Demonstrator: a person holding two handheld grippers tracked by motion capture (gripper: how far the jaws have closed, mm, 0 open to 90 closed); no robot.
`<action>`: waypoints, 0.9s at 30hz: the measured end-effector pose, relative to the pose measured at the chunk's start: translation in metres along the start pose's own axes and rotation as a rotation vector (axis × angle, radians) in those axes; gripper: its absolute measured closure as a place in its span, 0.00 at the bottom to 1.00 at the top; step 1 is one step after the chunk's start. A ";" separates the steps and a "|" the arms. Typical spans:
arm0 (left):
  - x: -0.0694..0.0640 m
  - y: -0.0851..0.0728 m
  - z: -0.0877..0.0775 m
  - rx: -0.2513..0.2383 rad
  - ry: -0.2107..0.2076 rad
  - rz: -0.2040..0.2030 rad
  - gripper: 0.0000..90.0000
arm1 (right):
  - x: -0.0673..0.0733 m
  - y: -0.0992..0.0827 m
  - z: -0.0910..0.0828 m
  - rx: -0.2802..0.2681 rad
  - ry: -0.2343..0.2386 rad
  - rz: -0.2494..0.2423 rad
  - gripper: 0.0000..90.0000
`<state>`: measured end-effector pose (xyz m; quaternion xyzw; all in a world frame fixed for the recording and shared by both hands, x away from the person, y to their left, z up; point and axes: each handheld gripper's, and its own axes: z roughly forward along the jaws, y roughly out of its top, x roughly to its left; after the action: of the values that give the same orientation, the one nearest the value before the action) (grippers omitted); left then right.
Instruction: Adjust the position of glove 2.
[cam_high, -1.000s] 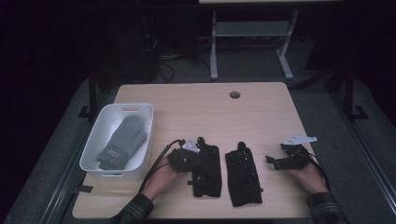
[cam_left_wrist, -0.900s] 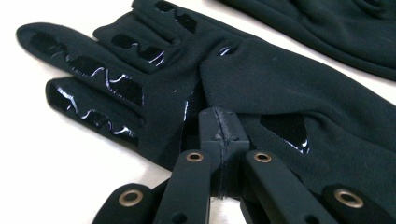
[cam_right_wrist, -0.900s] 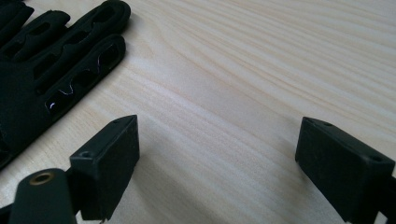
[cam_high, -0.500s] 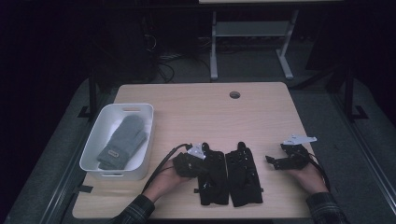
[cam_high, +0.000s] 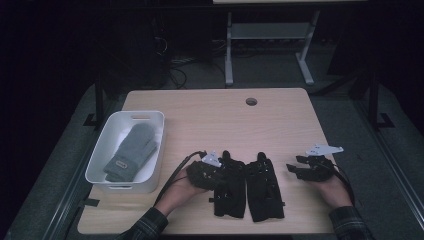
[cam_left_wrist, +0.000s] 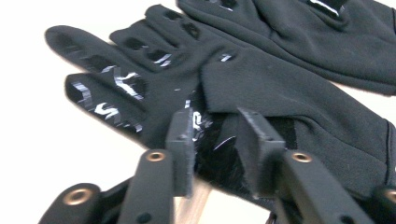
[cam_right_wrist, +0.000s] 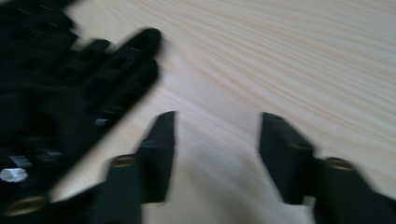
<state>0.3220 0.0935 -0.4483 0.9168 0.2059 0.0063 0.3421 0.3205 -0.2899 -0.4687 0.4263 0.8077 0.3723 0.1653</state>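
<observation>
Pair of black gloves flat on the table, right of the white bin. Left gripper just opening, jaws parted over the left glove's edge; right gripper just closing on nothing. Release cleanly, lift straight off.

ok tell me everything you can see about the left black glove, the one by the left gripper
The left black glove lies flat on the wooden table, fingers pointing away from the person, its long edge against the right black glove. It looks like soft fleece with glossy grip marks on the fingers and palm. The left gripper sits at its outer edge, jaws just opened, a fold of the fabric between them.
</observation>
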 end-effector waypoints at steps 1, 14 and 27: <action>0.002 -0.002 -0.004 -0.003 0.017 -0.019 0.69 | 0.002 0.001 -0.003 -0.003 0.026 -0.001 0.64; 0.014 -0.014 0.000 -0.044 0.045 -0.162 0.57 | 0.051 0.002 -0.014 0.040 0.162 -0.120 0.99; 0.008 -0.015 0.005 -0.036 0.046 -0.146 0.84 | 0.060 0.004 -0.004 0.085 0.241 -0.137 1.00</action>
<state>0.3248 0.1042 -0.4624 0.8927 0.2797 0.0062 0.3534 0.2858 -0.2419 -0.4602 0.3290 0.8639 0.3742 0.0739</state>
